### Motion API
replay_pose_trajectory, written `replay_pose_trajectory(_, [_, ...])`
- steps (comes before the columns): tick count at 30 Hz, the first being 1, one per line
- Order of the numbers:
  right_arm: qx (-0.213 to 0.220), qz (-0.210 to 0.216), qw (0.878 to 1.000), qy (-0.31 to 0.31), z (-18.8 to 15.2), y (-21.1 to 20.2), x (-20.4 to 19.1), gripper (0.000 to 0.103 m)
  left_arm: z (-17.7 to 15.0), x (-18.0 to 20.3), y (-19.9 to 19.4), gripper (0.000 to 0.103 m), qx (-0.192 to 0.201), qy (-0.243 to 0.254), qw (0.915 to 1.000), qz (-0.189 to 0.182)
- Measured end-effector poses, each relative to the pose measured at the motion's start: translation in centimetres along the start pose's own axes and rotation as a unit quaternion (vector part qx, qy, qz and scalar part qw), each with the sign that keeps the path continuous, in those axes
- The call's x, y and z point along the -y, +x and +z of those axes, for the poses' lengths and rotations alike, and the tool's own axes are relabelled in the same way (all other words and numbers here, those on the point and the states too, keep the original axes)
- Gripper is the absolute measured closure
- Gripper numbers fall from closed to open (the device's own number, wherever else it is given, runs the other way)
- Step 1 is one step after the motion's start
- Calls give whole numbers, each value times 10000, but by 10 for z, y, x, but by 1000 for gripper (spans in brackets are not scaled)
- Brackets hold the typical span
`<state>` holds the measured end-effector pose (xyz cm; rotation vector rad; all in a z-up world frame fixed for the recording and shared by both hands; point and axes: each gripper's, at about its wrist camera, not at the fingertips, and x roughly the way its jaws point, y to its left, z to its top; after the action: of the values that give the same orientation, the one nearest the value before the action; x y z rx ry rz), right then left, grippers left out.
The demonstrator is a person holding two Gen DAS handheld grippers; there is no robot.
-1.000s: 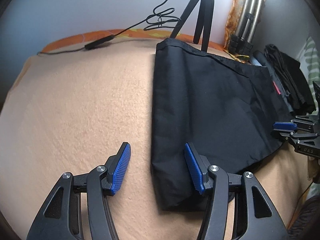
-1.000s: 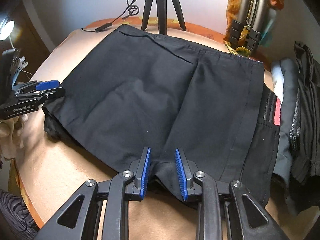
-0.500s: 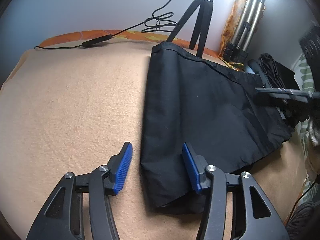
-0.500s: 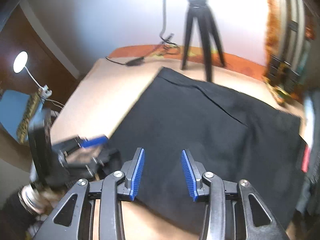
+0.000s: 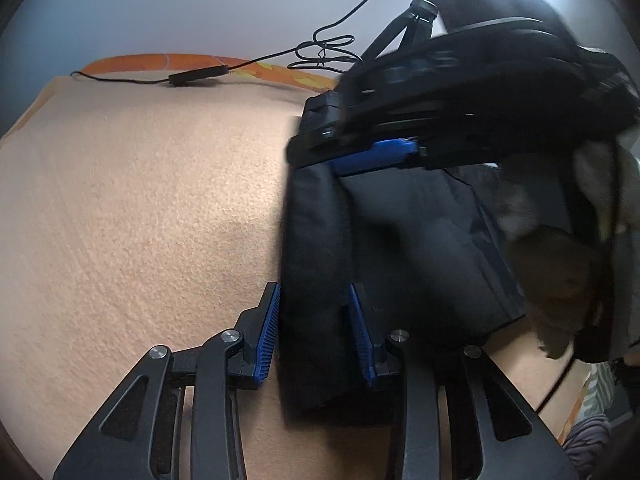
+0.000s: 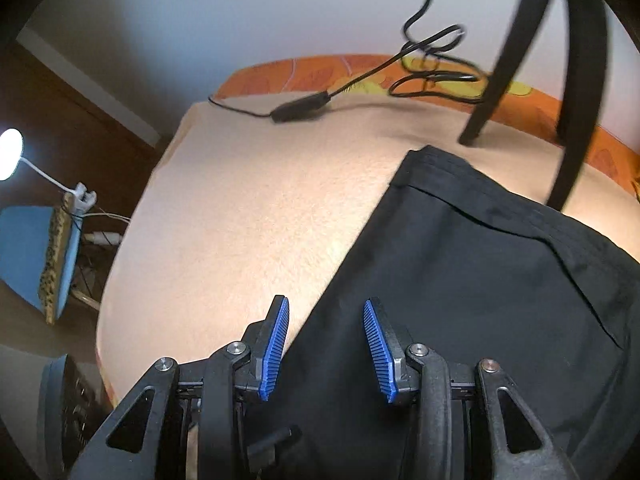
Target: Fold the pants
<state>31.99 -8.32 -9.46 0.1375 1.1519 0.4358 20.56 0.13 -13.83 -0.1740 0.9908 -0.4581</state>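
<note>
The black pants (image 5: 408,248) lie folded on the peach blanket (image 5: 140,208). My left gripper (image 5: 316,332) is open, its blue pads straddling the near left edge of the pants. In the left wrist view my right gripper (image 5: 376,156) reaches in from the right over the far part of the pants, blurred. In the right wrist view my right gripper (image 6: 326,346) is open above the left edge of the pants (image 6: 480,300), with nothing between its pads.
A black cable with an inline box (image 6: 300,106) lies at the far edge of the blanket (image 6: 240,220). Tripod legs (image 6: 576,80) stand behind the pants. An orange sheet edge (image 5: 160,62) runs along the wall. A lamp (image 6: 8,154) shines at far left.
My right gripper has opened and swept left across the pants to their far left side. My left gripper has moved in around the near left edge of the pants.
</note>
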Motion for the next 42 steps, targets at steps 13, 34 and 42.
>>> replay_pose_trajectory(13, [-521,-1207,9910,-258,16,38,-32,53,-4,0,-10,75,360,-407,9961,-695])
replay_pose_trajectory(34, [231,-559,9981,77,-6,-10,-2,101,-3,27,4,85,342,-105,9992,-192])
replay_pose_trajectory(42, [664,-66,9970,384,-9,-48,13,101,1,60,-31,92,733,301,9963,-333])
